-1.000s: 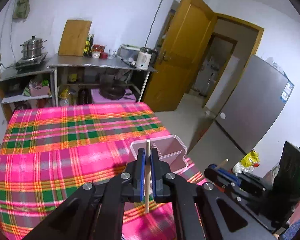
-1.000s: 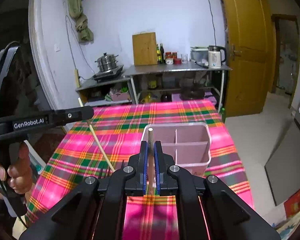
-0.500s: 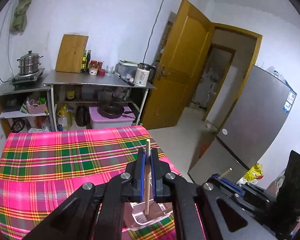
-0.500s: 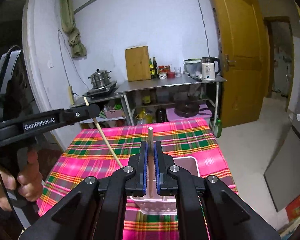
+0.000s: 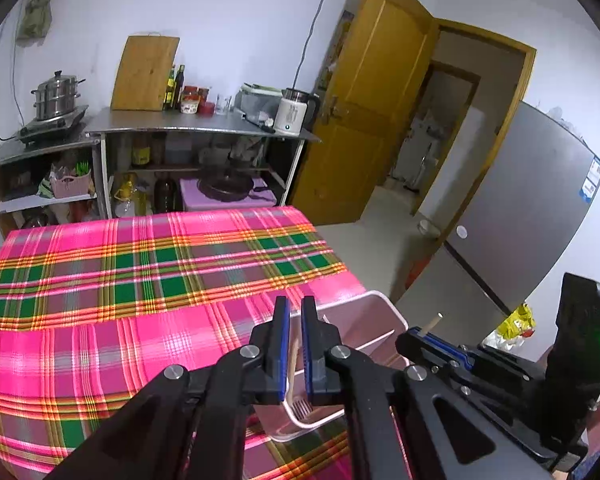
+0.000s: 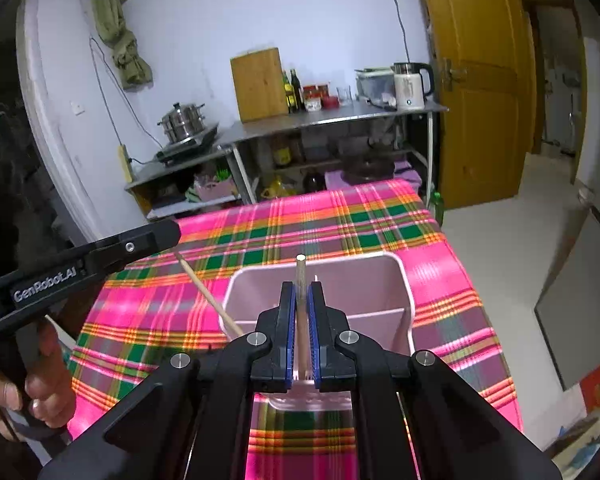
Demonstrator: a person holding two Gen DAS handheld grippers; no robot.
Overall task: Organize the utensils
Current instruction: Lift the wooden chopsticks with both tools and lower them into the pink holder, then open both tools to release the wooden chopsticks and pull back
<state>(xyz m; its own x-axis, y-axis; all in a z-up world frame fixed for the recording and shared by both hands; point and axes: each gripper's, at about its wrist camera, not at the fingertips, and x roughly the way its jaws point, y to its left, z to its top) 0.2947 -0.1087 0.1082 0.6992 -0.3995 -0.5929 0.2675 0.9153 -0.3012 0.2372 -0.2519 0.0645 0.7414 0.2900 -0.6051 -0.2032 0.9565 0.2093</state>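
I hold both grippers over the pink divided utensil holder [image 6: 384, 280] on the plaid tablecloth [image 5: 100, 280] so each chopstick can drop in upright. My right gripper [image 6: 301, 320] pinches one chopstick [image 6: 300, 276]; my left gripper [image 5: 291, 340] clamps the other chopstick [image 6: 208, 294], tilted, its lower end at the holder's rim.

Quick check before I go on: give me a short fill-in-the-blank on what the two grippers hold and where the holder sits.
1. The left gripper is shut on a wooden ____.
2. The right gripper grips its stick above the pink utensil ____.
3. That bin stands on a ____ tablecloth.
4. Inside, the bin is split by ____ into compartments.

Missing words: chopstick; holder; plaid; dividers
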